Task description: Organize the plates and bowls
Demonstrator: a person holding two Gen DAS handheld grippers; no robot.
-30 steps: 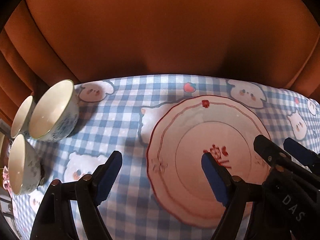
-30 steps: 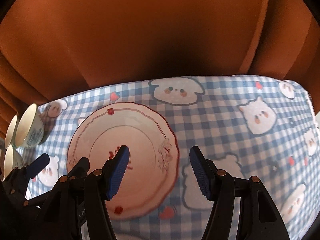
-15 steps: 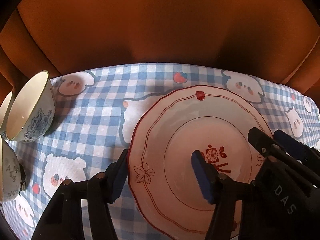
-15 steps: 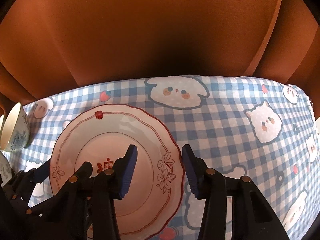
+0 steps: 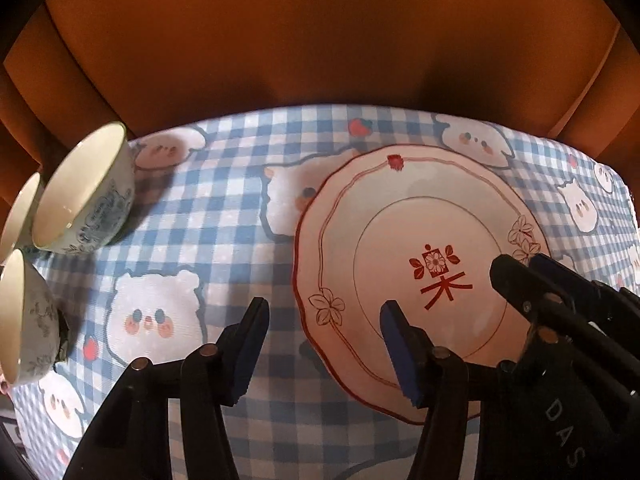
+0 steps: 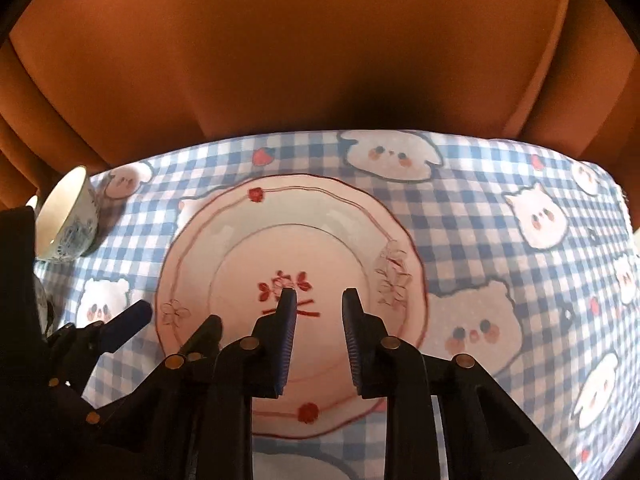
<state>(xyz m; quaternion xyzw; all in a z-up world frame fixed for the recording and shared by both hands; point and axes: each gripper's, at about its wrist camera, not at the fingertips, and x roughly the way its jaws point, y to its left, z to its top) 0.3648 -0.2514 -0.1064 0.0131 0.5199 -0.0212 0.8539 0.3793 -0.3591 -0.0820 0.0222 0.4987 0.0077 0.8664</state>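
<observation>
Closing: right gripper [image 6: 318, 312] jaws narrowing above plate [image 6: 248, 240], nothing pinched
Left gripper [image 5: 320, 328]: jaws spread, straddling plate rim at 9 o'clock
Bowls [image 5: 86, 188]: 10 o'clock
Risk: shallow bite, plate slips

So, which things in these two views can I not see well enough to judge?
- Left wrist view: third bowl, behind the nearer bowl and cut by the left edge.
- Left wrist view: near rim of the plate, behind the left gripper.
- Right wrist view: plate's flower pattern, blurred; right gripper jaws closing, contact unclear.
</observation>
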